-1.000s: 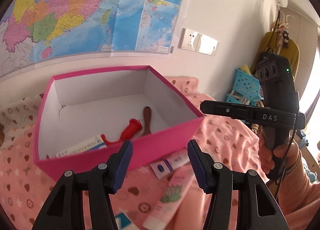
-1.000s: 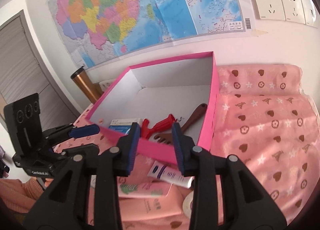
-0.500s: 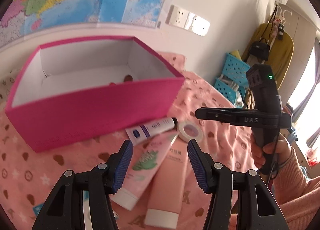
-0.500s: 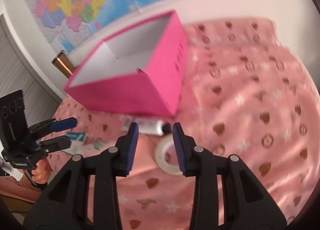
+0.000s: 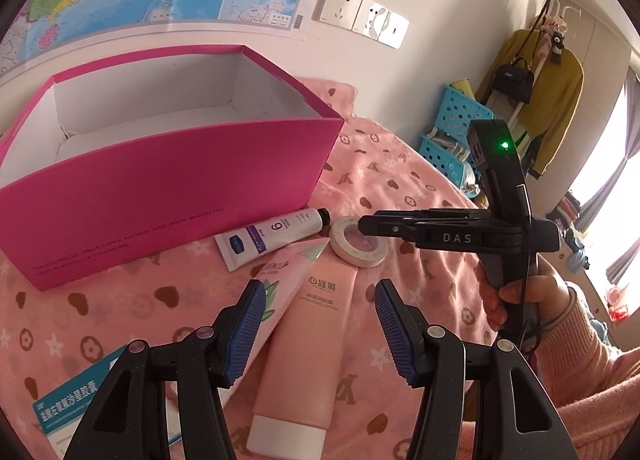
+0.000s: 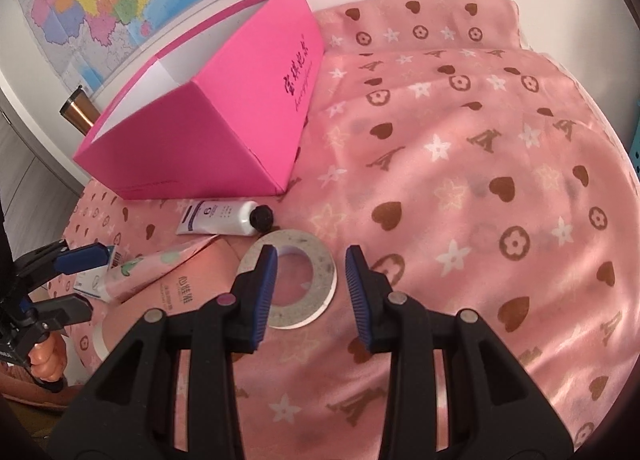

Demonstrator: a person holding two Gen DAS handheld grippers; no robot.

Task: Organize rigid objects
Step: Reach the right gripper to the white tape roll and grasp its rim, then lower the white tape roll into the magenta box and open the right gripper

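Bedspread: pink cloth printed with hearts and stars, under everything.
Box: open magenta cardboard box, white inside, beside the loose items.
Tubes: peach plastic tube below the left gripper, fingers apart, empty; white tube by the box.
Tape: white tape ring under the right gripper, fingers apart, not gripping.

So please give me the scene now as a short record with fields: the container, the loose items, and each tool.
container: pink box, open top, on the patterned cloth
loose items: white tube, tape roll, peach tube, green-leaf tube, blue-white packet
left tool: open, empty, over the peach tube
right tool: open, empty, above the tape roll
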